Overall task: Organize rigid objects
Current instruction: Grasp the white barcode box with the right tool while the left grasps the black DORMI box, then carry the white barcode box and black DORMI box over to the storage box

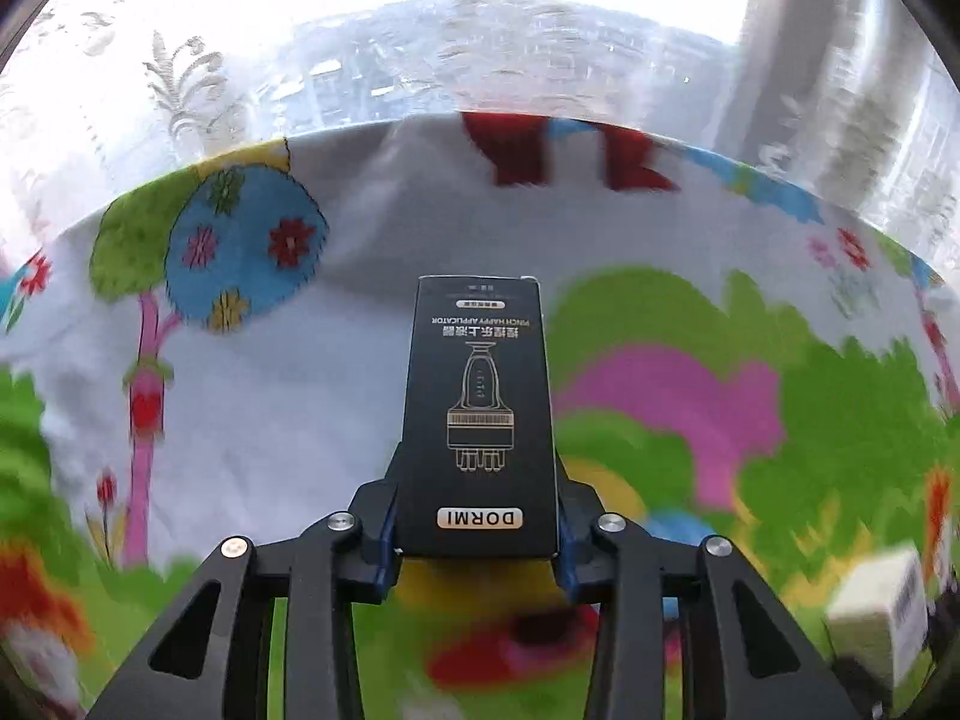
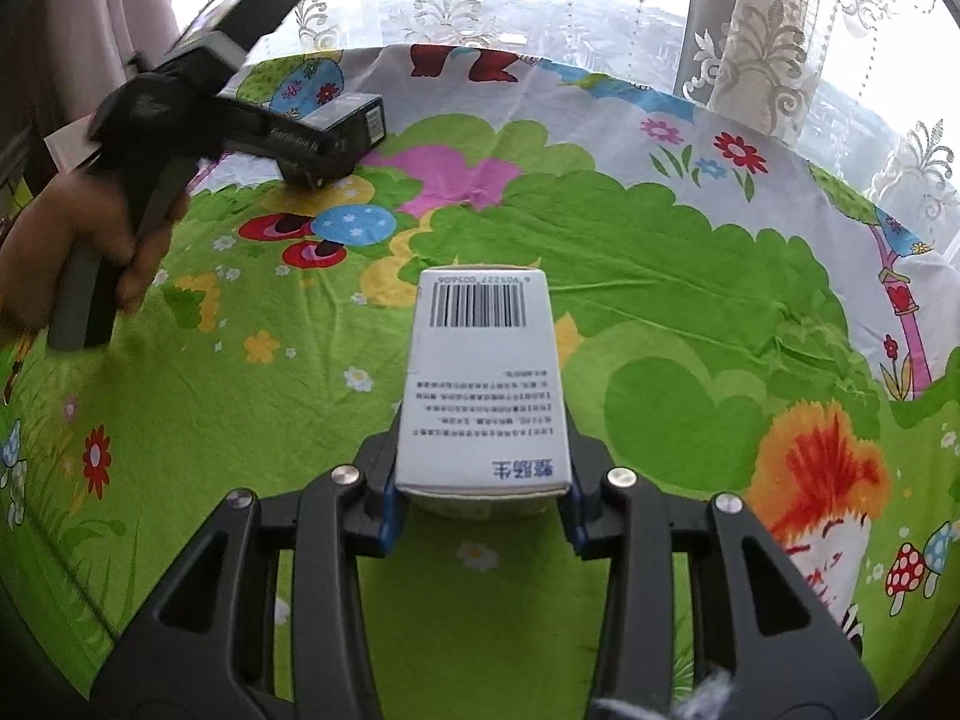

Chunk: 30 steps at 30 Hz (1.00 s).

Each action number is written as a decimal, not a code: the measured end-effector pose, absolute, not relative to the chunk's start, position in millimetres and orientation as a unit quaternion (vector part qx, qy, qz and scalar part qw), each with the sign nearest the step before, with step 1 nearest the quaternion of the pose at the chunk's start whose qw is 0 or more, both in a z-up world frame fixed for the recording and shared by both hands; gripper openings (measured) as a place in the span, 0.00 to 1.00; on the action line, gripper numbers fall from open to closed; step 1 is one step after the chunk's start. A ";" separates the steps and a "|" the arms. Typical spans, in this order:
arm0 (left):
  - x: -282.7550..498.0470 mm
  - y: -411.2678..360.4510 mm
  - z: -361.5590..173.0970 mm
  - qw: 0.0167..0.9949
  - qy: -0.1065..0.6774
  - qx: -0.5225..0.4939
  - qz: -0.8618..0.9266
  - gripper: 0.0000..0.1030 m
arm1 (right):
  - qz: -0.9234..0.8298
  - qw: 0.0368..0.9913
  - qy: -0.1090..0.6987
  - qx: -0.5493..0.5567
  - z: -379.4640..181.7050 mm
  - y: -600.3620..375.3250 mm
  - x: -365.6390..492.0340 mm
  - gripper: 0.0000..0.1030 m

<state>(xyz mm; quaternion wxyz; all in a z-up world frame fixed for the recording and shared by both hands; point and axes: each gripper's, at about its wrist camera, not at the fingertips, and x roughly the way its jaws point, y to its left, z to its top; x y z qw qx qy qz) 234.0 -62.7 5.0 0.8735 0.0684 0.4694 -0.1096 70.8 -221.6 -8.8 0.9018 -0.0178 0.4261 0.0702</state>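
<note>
My left gripper point(image 1: 477, 516) is shut on a black DORMI box point(image 1: 480, 396), gripping its near end, with the box pointing away over the cloth. In the right wrist view that same left gripper point(image 2: 324, 144) hangs at the upper left above the table, black box point(image 2: 354, 117) in its jaws, with a person's hand point(image 2: 90, 258) on its handle. My right gripper point(image 2: 480, 480) is shut on a white box point(image 2: 483, 378) with a barcode on its top face, held just above the cloth. That white box point(image 1: 882, 618) also shows, blurred, at the lower right of the left wrist view.
A round table carries a colourful cartoon cloth point(image 2: 660, 300) with green, pink and white patches. Lace curtains point(image 2: 762, 30) and a bright window stand right behind the far edge. No other loose objects show on the cloth.
</note>
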 end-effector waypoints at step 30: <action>56.1 -14.7 4.8 0.898 0.431 0.043 -0.080 0.42 | 0.069 0.903 0.423 -0.027 -8.5 -219.5 70.9 0.42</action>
